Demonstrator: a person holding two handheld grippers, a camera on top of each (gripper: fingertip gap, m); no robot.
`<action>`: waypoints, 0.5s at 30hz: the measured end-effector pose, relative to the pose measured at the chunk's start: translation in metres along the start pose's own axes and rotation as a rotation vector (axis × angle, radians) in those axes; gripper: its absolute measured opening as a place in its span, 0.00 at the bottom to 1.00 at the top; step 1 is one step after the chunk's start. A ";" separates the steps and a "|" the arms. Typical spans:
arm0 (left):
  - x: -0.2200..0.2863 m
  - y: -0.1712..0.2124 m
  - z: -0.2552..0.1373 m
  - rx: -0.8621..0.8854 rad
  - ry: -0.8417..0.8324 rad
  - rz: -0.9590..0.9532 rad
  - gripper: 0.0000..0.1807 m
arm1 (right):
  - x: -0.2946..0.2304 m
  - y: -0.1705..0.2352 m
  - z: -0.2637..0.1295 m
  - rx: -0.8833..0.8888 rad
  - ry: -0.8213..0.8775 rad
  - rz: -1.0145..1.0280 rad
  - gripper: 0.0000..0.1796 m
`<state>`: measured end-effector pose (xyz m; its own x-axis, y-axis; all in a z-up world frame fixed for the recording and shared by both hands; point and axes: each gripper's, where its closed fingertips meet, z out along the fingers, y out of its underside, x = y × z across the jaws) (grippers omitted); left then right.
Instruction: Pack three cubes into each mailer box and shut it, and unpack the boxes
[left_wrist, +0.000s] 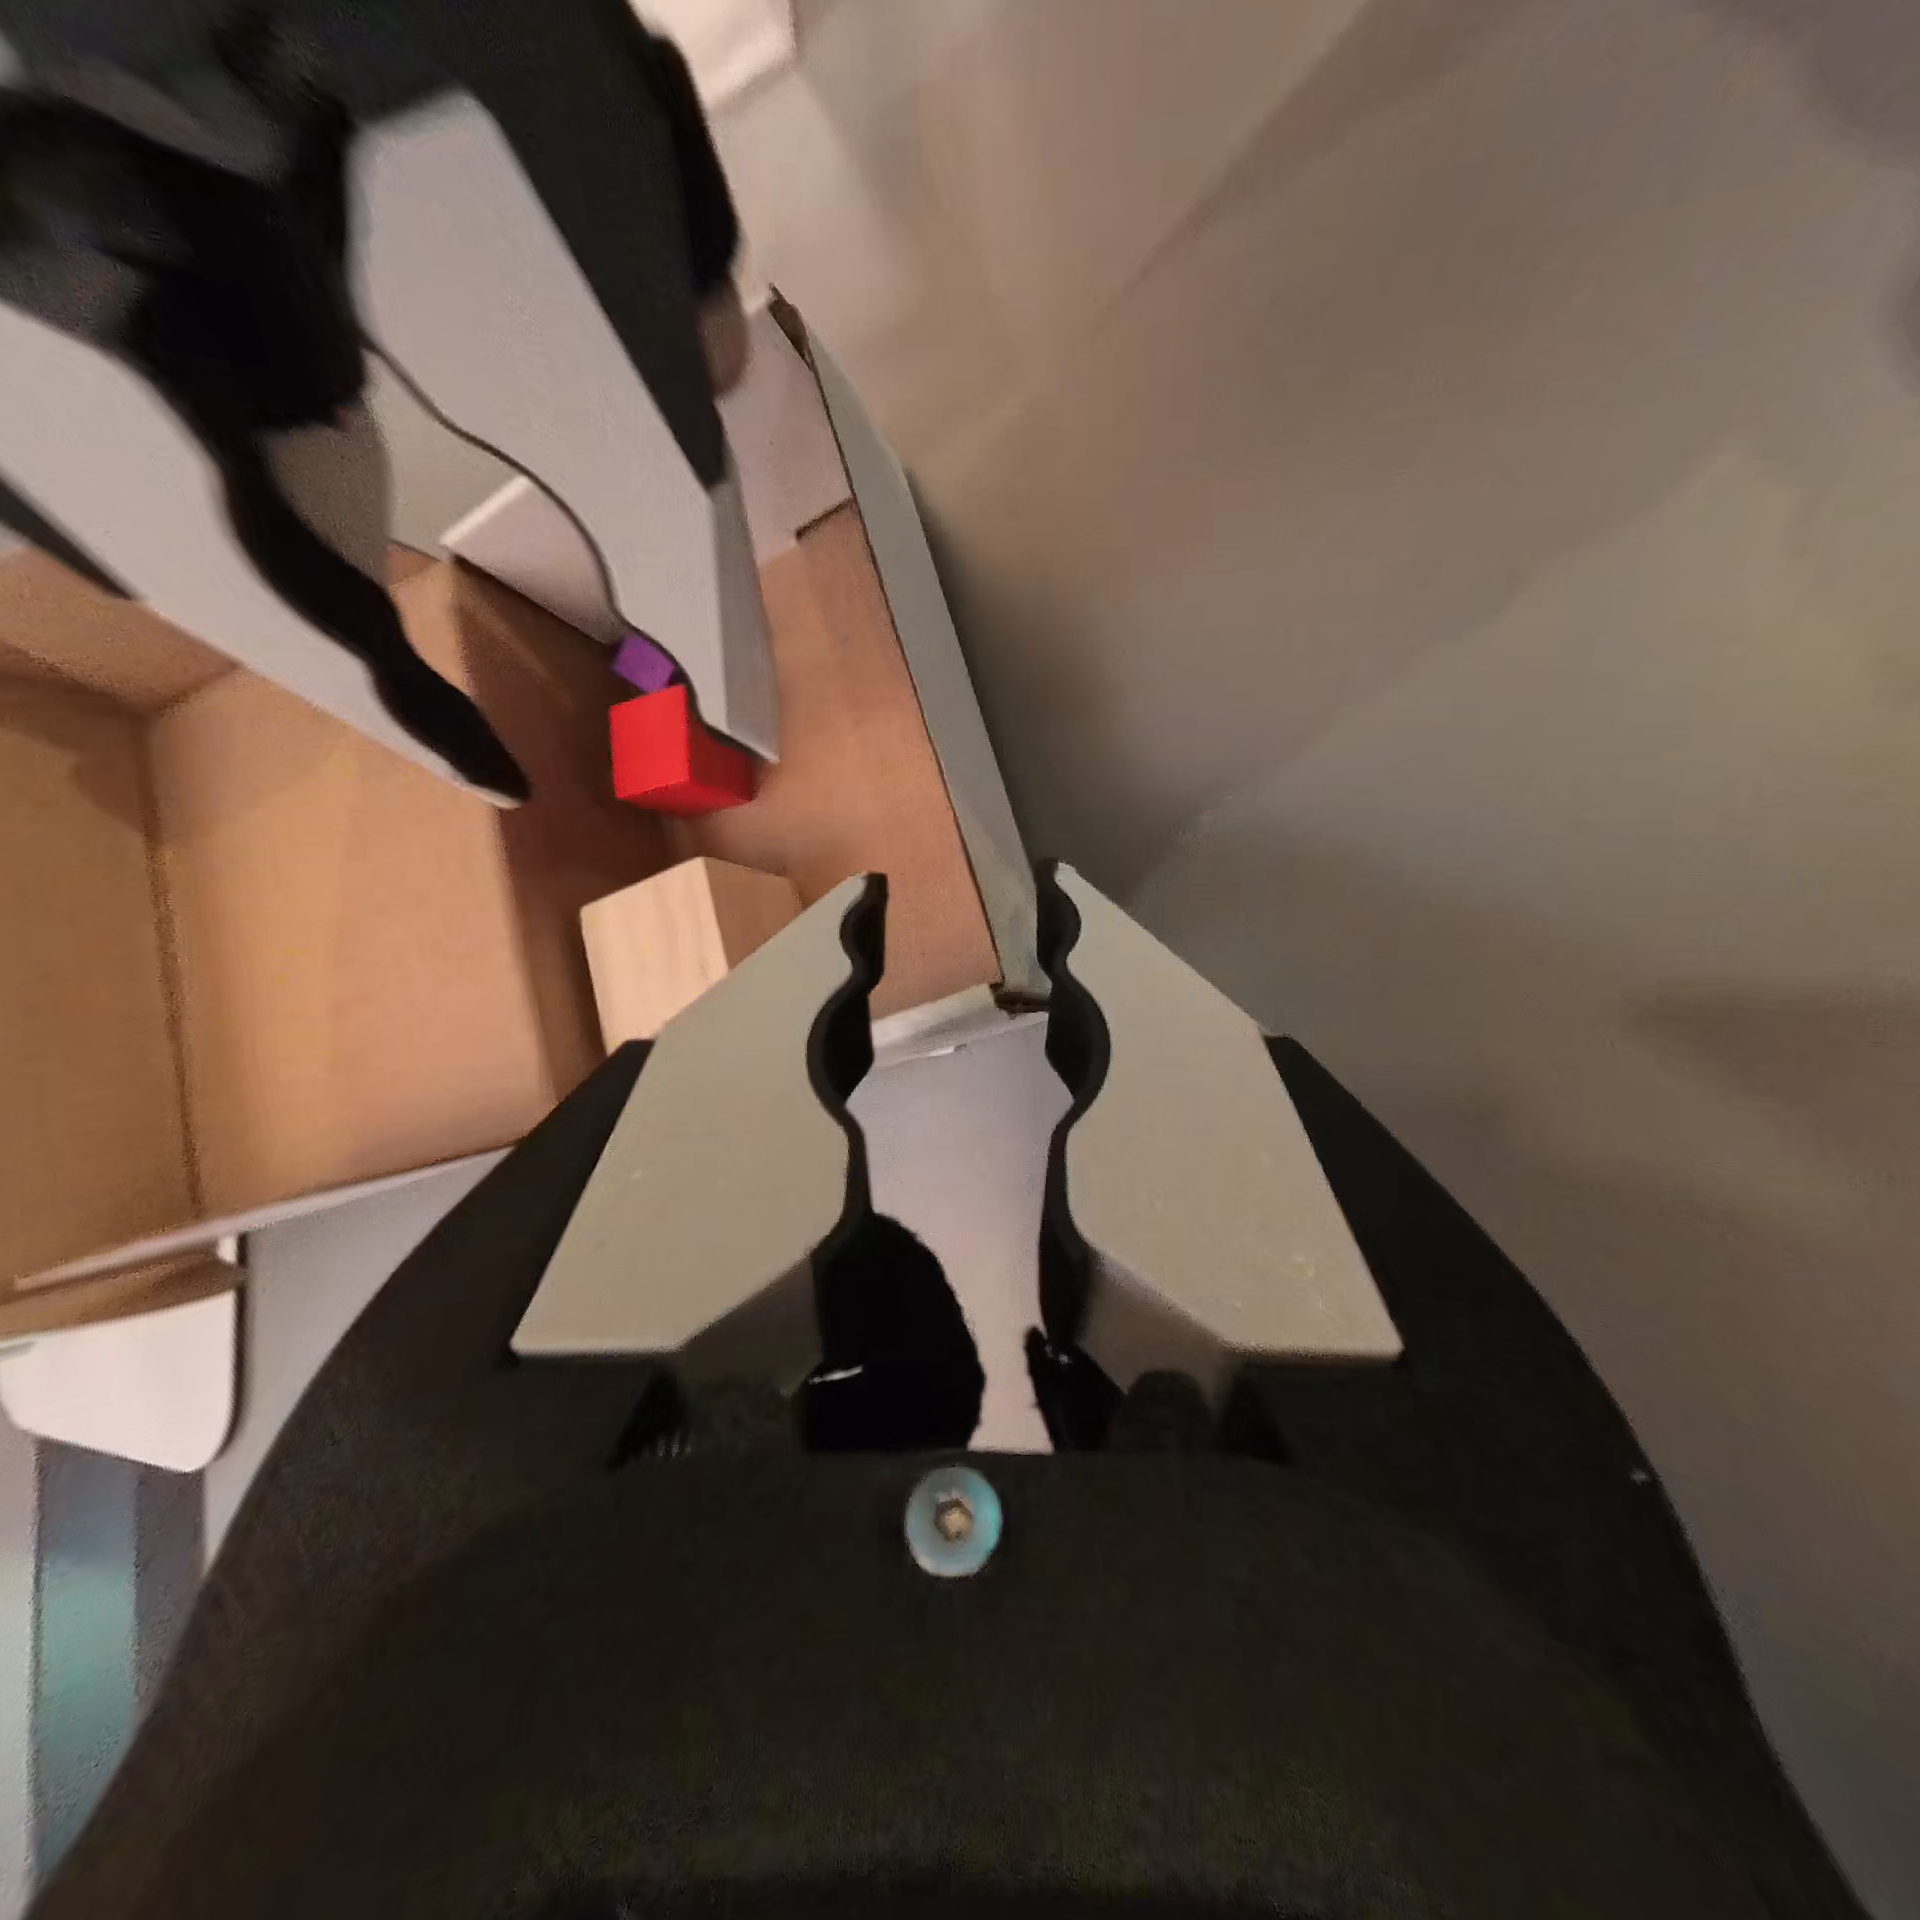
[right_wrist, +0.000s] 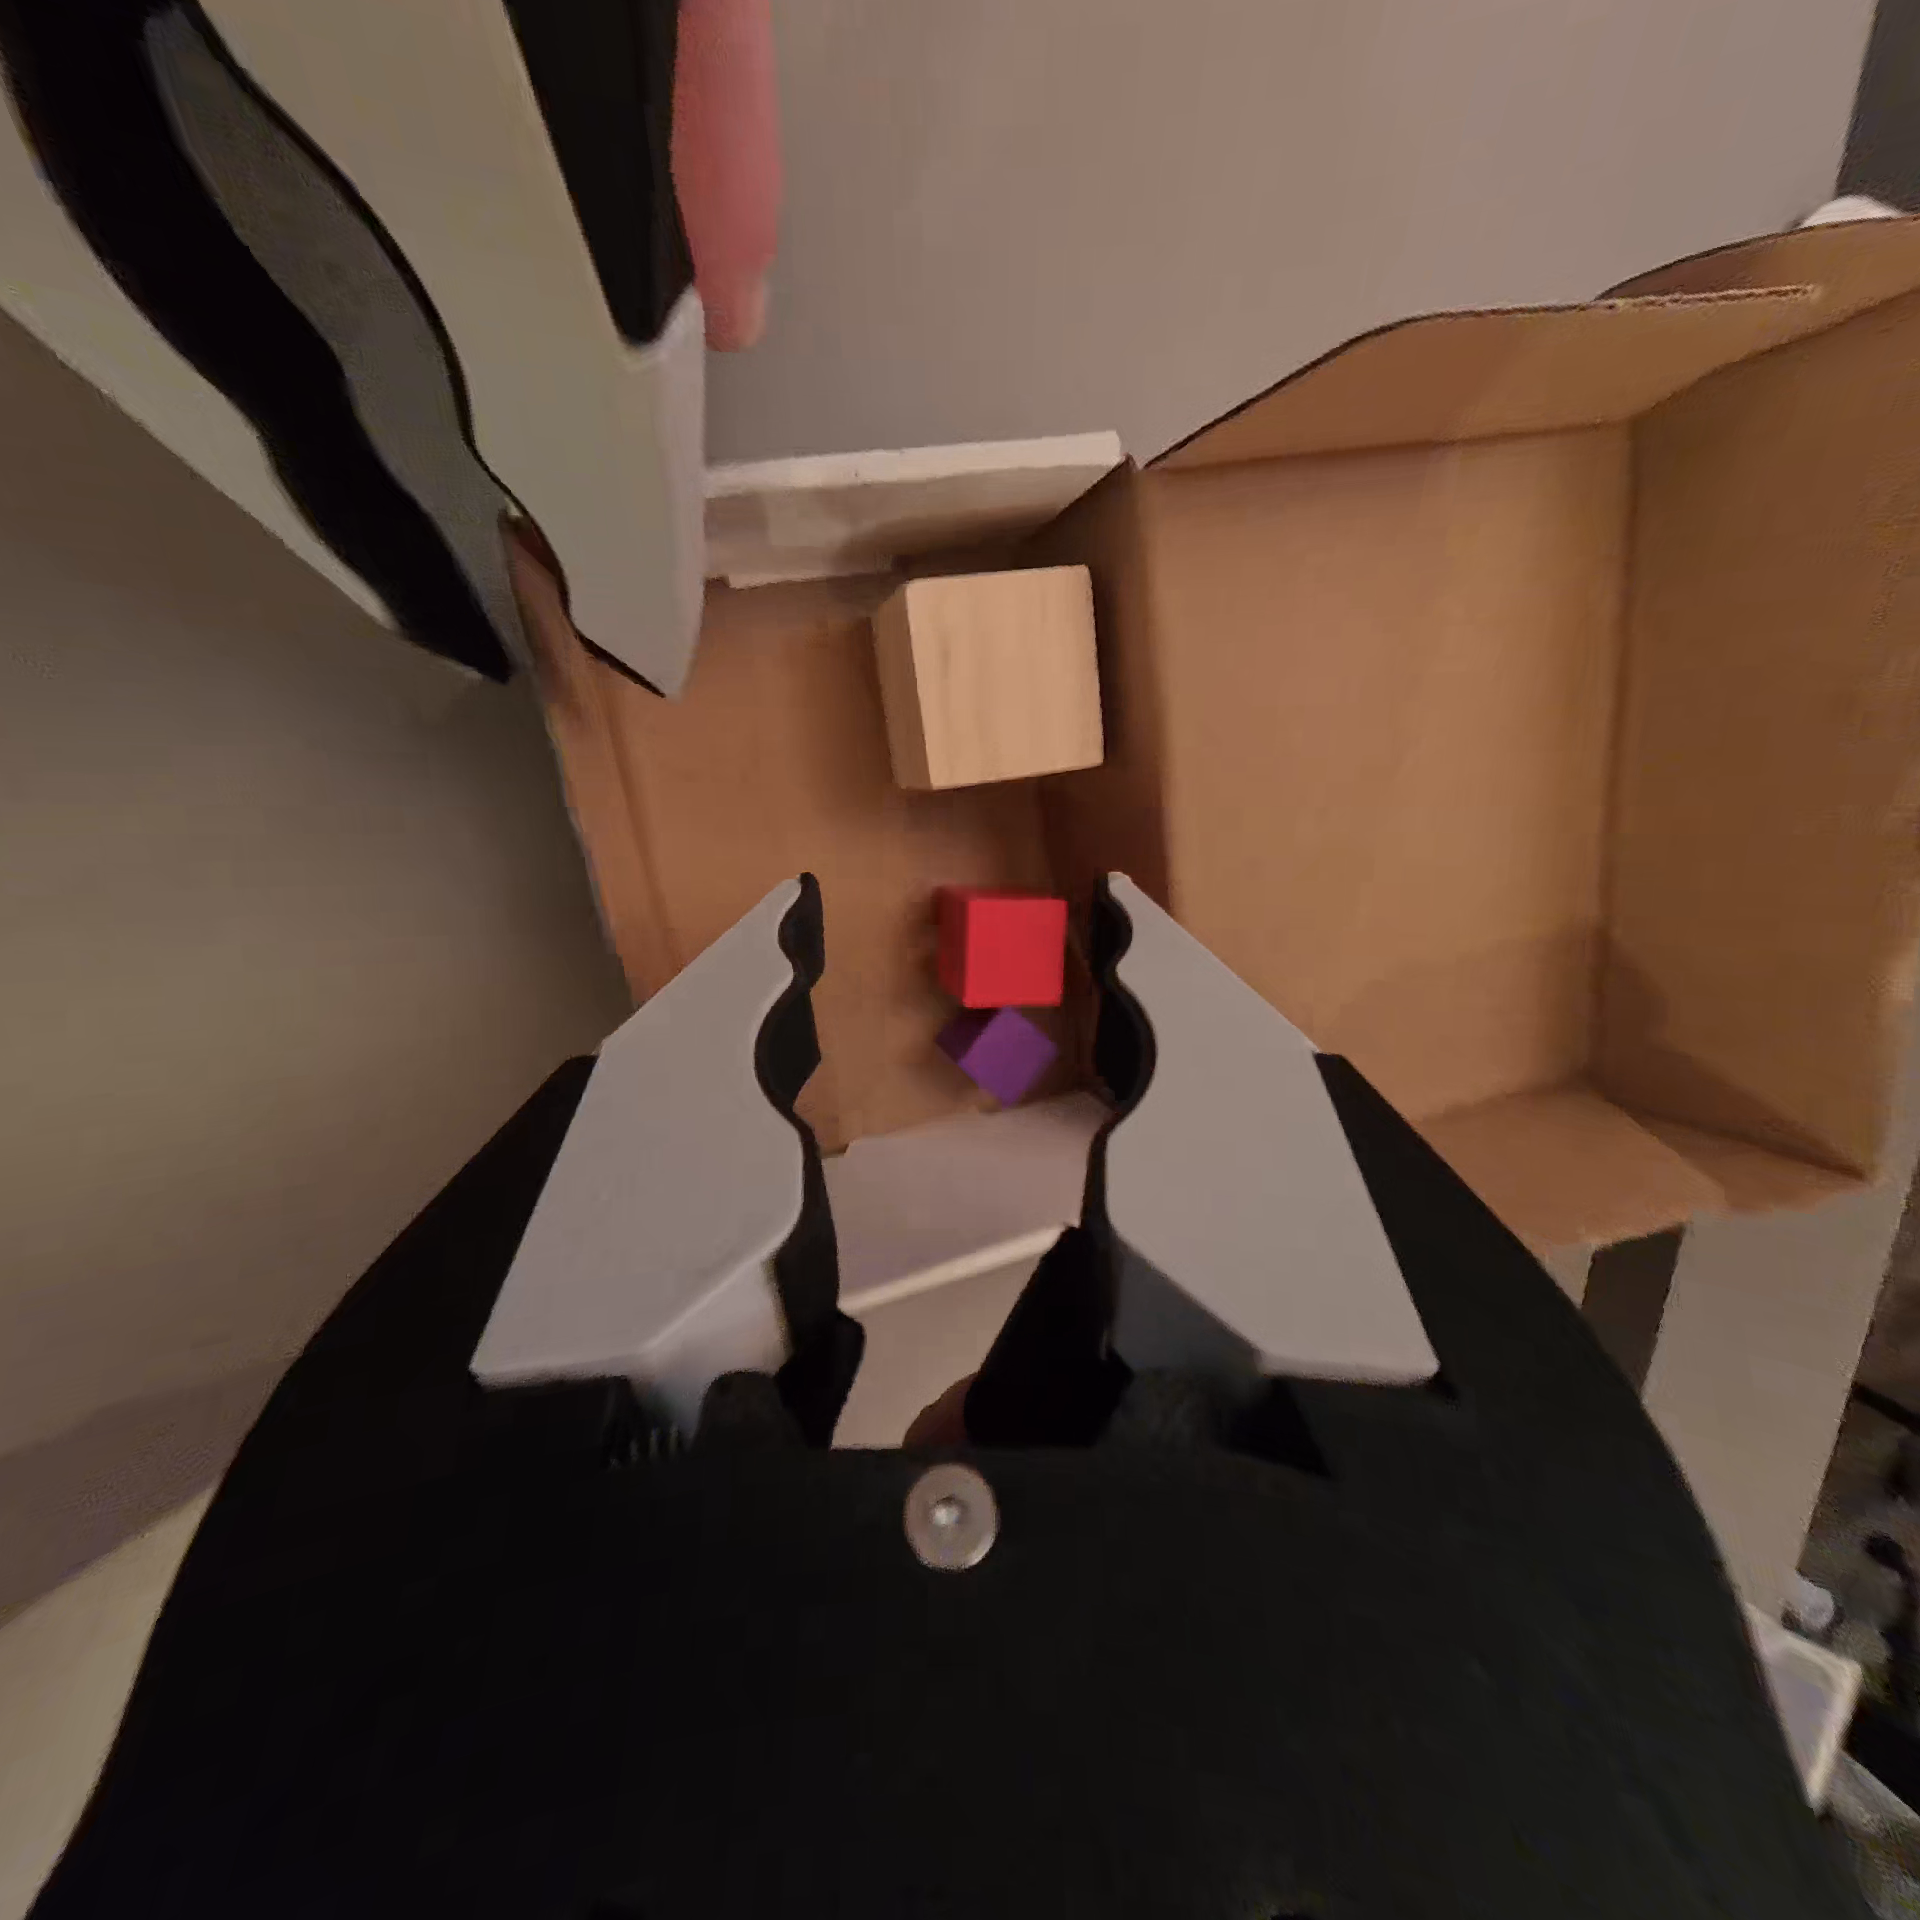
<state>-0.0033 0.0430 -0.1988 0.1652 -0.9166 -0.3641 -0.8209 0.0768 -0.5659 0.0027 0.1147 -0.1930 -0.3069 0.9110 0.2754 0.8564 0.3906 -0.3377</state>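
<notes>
An open mailer box (right_wrist: 727, 831), brown inside and white outside, lies with its lid (right_wrist: 1351, 779) folded out to the right. Inside are a large plain wooden cube (right_wrist: 987, 675), a red cube (right_wrist: 1003, 951) and a small purple cube (right_wrist: 1003, 1055). My right gripper (right_wrist: 958, 894) is open and empty, above the box with the red cube showing between its fingers. My left gripper (left_wrist: 961, 878) is open and straddles the box's side wall (left_wrist: 935, 623), which lies against one finger. The red cube (left_wrist: 665, 748), purple cube (left_wrist: 639, 660) and wooden cube (left_wrist: 655, 956) also show in the left wrist view.
The box sits on a grey tabletop (right_wrist: 260, 831). A person's fingertip (right_wrist: 727, 208) shows behind the left gripper (right_wrist: 577, 675). The table's edge and some clutter on the floor (right_wrist: 1860, 1558) lie to the right. The right gripper (left_wrist: 632, 769) hangs over the box in the left wrist view.
</notes>
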 end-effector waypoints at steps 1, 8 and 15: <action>-0.002 -0.003 -0.007 0.034 -0.005 -0.030 0.17 | 0.002 0.000 0.004 0.018 0.010 0.001 0.28; -0.061 0.034 -0.036 0.104 -0.217 -0.446 0.28 | -0.001 -0.007 0.015 0.080 0.032 -0.006 0.29; -0.091 0.059 -0.010 0.203 -0.138 -0.841 0.40 | -0.004 -0.015 0.021 0.096 0.016 -0.016 0.32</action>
<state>-0.0716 0.1267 -0.1918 0.7477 -0.6460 0.1538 -0.2863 -0.5227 -0.8030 -0.0173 0.1083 -0.2077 -0.3132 0.9024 0.2958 0.8074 0.4171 -0.4173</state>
